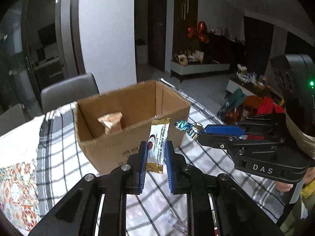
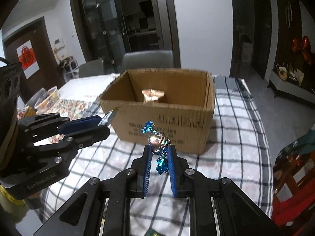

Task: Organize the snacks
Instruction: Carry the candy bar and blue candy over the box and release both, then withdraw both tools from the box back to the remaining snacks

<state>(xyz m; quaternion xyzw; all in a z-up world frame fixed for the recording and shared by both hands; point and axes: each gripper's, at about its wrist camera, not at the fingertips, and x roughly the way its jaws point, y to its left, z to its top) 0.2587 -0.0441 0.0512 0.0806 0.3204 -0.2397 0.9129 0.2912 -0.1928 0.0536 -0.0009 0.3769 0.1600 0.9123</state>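
The left gripper [image 1: 156,147] has its blue fingers [image 1: 143,158] closed narrowly on a white snack bar [image 1: 158,142] with gold crimped ends, which stands upright between them, just in front of the near wall of the cardboard box [image 1: 122,145]. The right gripper [image 2: 159,150] pinches a foil-wrapped candy [image 2: 157,140], gold at the middle with blue twisted ends; one twist sticks up past the fingertips, the other hangs down between the fingers [image 2: 148,163].

The open-topped box sits on the desk [image 2: 236,122], on a black-and-white checked cloth [image 1: 200,157], towards the far edge. Inside it a gold-wrapped snack [image 1: 111,122] leans against the inner wall. In the left wrist view the right gripper comes in from the right side, holding its candy in the air just beside the box's near right corner, close to the top of the bar.

A patterned mat [image 1: 17,186] covers the desk's left part. Grey chairs [image 2: 147,61] stand beyond the far edge.
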